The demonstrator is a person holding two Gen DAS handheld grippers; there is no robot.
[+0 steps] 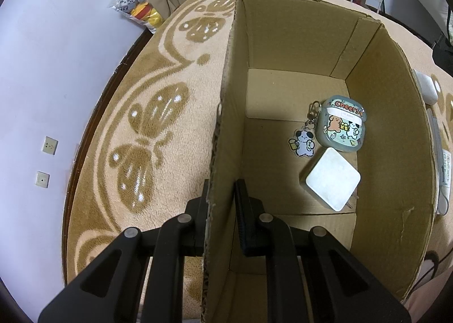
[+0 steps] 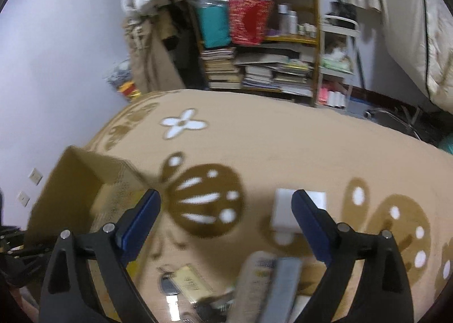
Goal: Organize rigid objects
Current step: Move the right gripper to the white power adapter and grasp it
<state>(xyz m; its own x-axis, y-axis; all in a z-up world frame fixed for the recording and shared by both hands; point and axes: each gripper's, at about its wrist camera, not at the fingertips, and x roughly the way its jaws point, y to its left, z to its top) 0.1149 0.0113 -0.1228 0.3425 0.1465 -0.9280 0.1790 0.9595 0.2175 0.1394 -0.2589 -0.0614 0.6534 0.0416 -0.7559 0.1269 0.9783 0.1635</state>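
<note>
Brown cardboard box [image 1: 283,48]: left tool [image 1: 220,195] pinches its wall; only that view shows the white square charger [image 1: 332,178] inside. Right tool [image 2: 226,204] spread beside it.

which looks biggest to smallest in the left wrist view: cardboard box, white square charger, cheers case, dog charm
1. cardboard box, by far the largest
2. white square charger and cheers case: too alike to rank, and the charger lies nearer the camera
3. dog charm, smallest
</note>
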